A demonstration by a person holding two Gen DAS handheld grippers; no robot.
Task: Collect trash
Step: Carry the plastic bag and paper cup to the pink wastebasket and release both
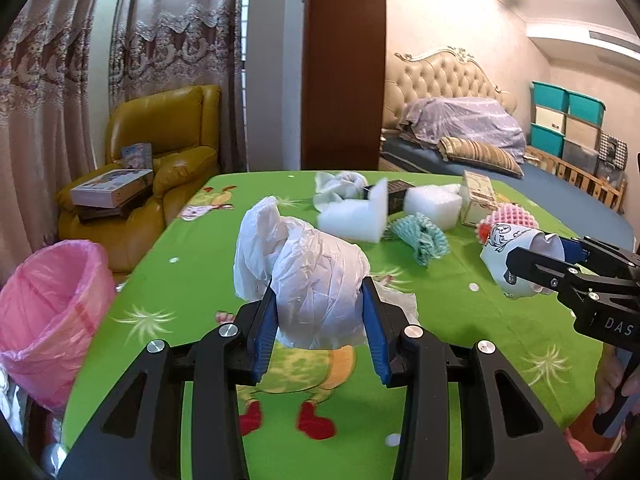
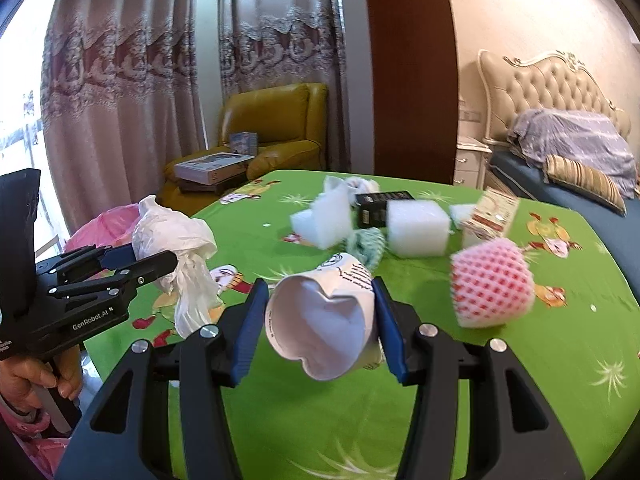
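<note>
My left gripper (image 1: 320,300) is shut on a crumpled white plastic bag (image 1: 308,276) and holds it above the green table (image 1: 192,280); it also shows in the right wrist view (image 2: 144,262) with the bag (image 2: 176,236). My right gripper (image 2: 320,304) is shut on a squashed white paper cup (image 2: 324,316), its open mouth facing the camera; it shows in the left wrist view (image 1: 532,260) with the cup (image 1: 508,244). A bin lined with a pink bag (image 1: 52,300) stands left of the table.
On the far half of the table lie white foam blocks (image 2: 416,228), a black box (image 2: 380,208), a teal net (image 1: 420,238), a pink foam fruit net (image 2: 492,284), a small carton (image 1: 476,198) and crumpled paper (image 1: 340,186). A yellow armchair (image 1: 168,152) and a bed (image 1: 520,168) stand beyond.
</note>
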